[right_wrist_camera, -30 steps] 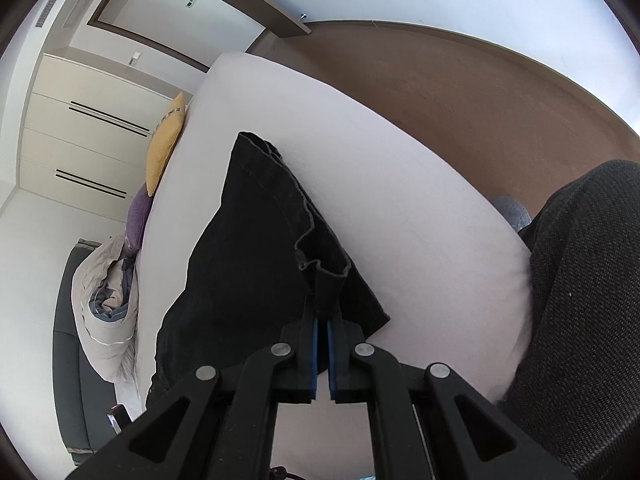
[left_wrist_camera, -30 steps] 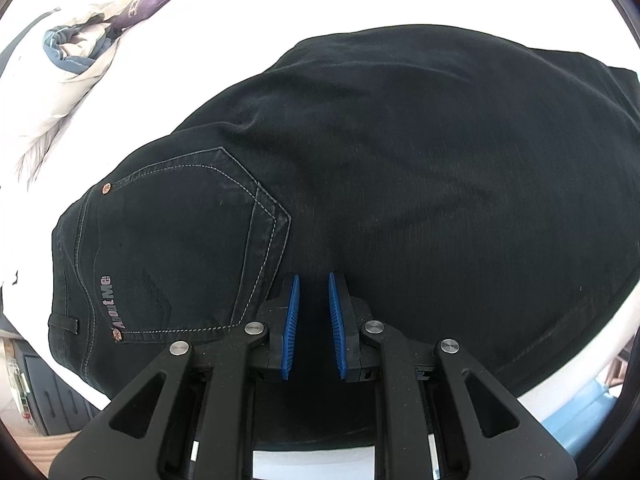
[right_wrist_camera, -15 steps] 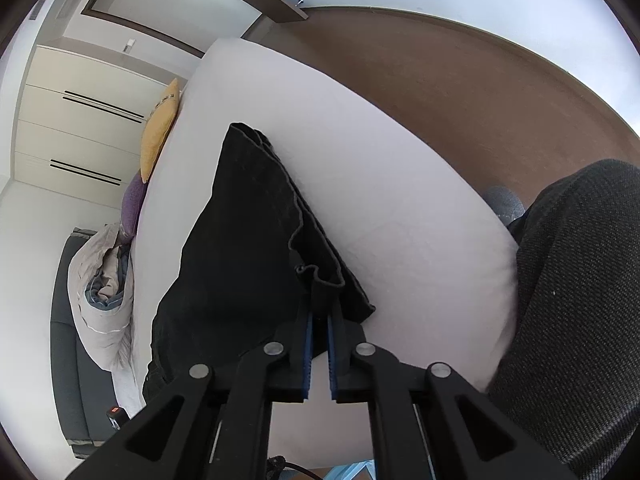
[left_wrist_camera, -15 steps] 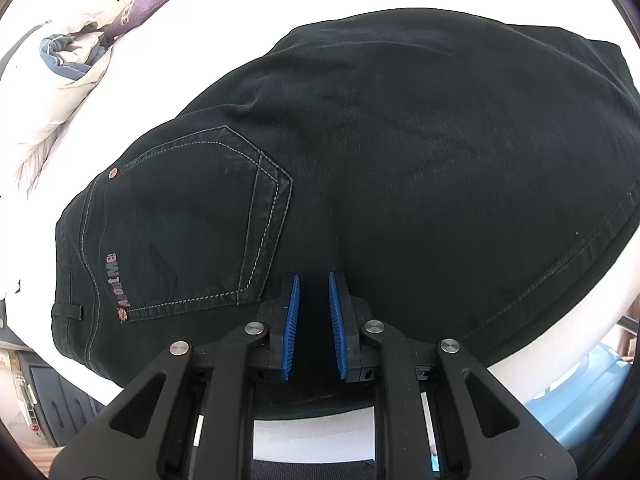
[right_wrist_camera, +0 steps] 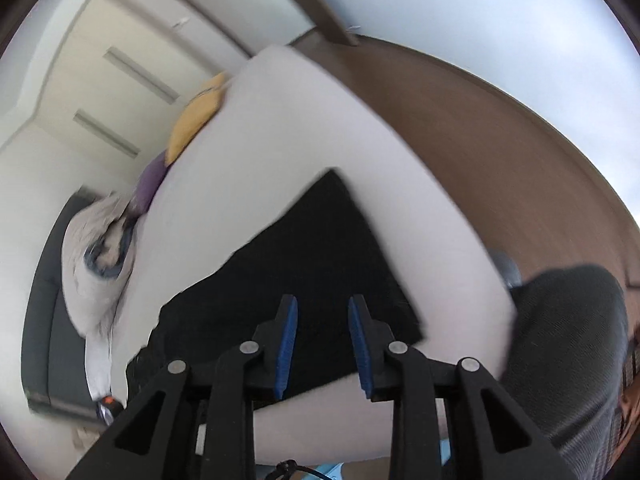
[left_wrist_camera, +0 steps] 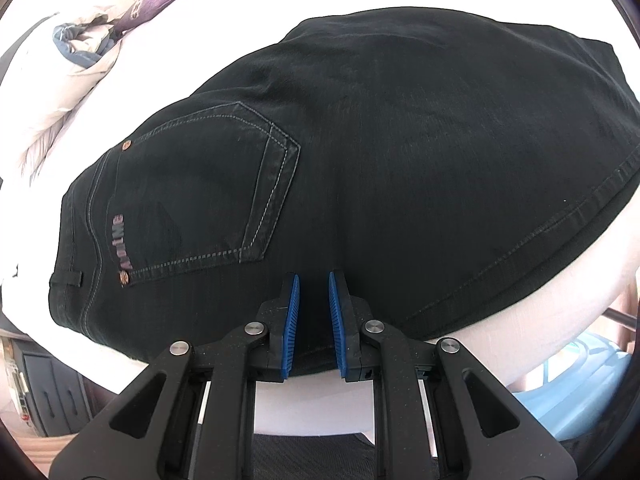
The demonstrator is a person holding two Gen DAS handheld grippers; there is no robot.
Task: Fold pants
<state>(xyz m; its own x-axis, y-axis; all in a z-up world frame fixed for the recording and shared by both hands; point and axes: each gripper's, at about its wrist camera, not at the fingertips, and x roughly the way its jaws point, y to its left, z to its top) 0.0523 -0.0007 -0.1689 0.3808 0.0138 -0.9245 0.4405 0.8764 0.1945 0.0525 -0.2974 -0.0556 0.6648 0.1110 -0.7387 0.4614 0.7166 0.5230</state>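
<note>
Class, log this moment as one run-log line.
pants: folded on bed | left gripper: shut, empty | right gripper: opening, empty

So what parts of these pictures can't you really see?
- Pants, left wrist view: the near edge is hidden behind the left gripper.
- Lettering on the back pocket, left wrist view: too small to read.
- Whole right wrist view: blurred, so folds in the pants are lost.
- Pillows, right wrist view: blurred.
- Right gripper: opening, nothing between.
</note>
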